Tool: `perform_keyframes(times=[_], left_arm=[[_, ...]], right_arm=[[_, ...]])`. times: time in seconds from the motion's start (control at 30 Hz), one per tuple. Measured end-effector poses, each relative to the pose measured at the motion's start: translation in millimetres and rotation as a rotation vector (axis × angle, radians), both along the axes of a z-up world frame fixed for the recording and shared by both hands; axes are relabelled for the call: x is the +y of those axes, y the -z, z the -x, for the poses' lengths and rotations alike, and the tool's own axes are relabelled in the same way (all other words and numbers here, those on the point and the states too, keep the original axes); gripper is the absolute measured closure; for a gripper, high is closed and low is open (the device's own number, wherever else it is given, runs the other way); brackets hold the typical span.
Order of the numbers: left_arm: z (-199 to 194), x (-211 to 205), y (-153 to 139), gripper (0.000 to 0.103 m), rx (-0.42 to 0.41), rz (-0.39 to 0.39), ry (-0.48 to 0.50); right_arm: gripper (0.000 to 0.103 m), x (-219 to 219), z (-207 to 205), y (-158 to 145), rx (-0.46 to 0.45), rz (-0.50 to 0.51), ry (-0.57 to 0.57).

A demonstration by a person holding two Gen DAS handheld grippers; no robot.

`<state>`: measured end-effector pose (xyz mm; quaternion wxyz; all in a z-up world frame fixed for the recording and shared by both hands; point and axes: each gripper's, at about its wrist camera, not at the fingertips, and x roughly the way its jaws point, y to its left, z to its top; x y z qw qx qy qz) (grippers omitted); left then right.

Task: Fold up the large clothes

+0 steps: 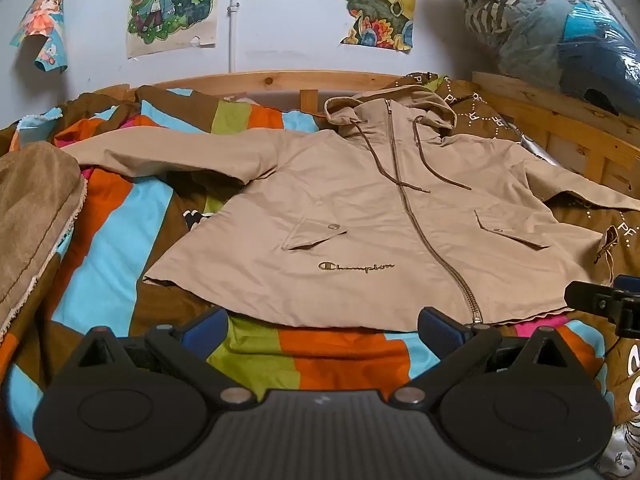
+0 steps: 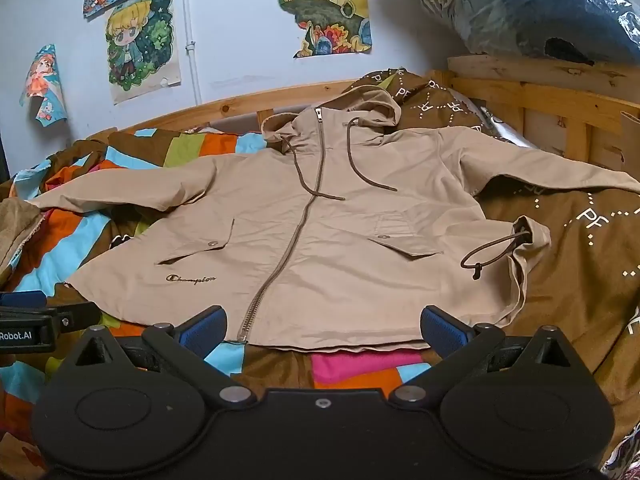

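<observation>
Striped bedding [image 1: 132,216] in orange, blue, green and brown covers a wooden-framed bed [image 1: 256,79] set against a pale wall hung with cartoon posters [image 1: 173,4]. Just above it, the left gripper [image 1: 320,330] and the right gripper [image 2: 322,330] hover side by side with their blue-padded fingers spread wide and holding nothing, close to the near hem. Beyond them the beige hooded jacket [image 1: 360,220] lies flat, front up and zipped, sleeves stretched out to either side, hood toward the headboard.
</observation>
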<state>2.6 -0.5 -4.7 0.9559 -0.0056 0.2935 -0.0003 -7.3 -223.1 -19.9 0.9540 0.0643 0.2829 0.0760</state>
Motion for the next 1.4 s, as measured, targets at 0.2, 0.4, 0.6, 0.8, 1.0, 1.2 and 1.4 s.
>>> perform_keyframes(times=[0.2,0.4,0.6,0.8,1.0,1.2,1.4], left_arm=[[0.7,0.0,1.0,0.000,0.000,-0.001,0.003],[0.2,-0.6,0.7,0.000,0.000,-0.002,0.002],[0.1,-0.8,0.7,0.000,0.000,-0.002,0.001],[1.0,-2.7,0.6,0.000,-0.001,-0.004,0.003],[1.2,-3.5,0.4,0.000,-0.001,-0.006,0.004],[1.2,-3.4,0.5,0.000,-0.001,-0.007,0.005],[1.3,-3.1,0.6,0.000,-0.001,-0.006,0.003]], right_arm=[[0.001,-0.7,-1.5,1.9,0.000,0.000,0.001],[0.001,-0.1,-0.6,0.8,0.002,0.000,0.001],[0.001,-2.1,-2.7,3.9,0.000,-0.001,0.000],[0.000,-1.7,-2.0,2.7,0.001,-0.002,0.003],[0.001,-1.5,-2.0,3.3,0.003,-0.001,0.002],[0.001,-1.8,-2.4,3.6,0.003,-0.002,0.002],[0.001,-1.8,-2.6,3.8,0.003,-0.002,0.002]])
